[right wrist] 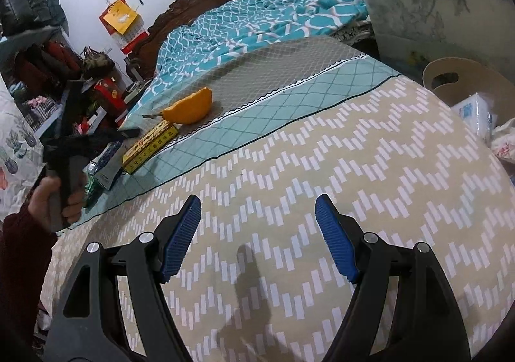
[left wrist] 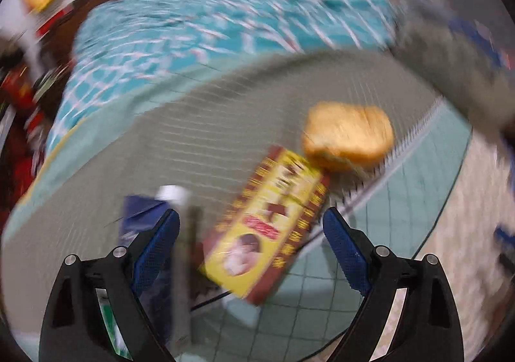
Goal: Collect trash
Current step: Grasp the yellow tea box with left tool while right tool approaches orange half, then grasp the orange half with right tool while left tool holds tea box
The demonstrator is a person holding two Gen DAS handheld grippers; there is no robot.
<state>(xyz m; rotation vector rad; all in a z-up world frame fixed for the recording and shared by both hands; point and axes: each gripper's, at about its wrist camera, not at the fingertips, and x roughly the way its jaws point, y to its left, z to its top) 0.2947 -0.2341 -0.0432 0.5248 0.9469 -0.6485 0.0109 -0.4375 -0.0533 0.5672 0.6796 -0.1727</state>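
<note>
- Trash sits in a loose cluster on the bed (right wrist: 289, 168), on the grey mesh mat near the mattress edge: yellow box (left wrist: 267, 223), orange peel (left wrist: 347, 139), dark blue packet (left wrist: 141, 217).
- Left tongs (left wrist: 251, 242) point steeply down over the yellow box, jaws spread wide, pads clear of it on both sides; nothing gripped. Likely lined up that way to straddle the box across its narrow side.
- Left wrist view is smeared with blur; fine print unreadable.
- Yellow box: flat, rectangular card, dark red border, red label, small round picture at one end; lies tilted, one corner just beside the peel.
- Peel: cupped half-shell, bright orange, looks soft and light.
- Right tongs (right wrist: 257, 236) hover over bare zigzag-patterned bedding, well apart from the cluster, jaws fairly wide and empty; probably parked out of the way.
- Person's hand (right wrist: 54, 197) grips the left tool's handle.
</note>
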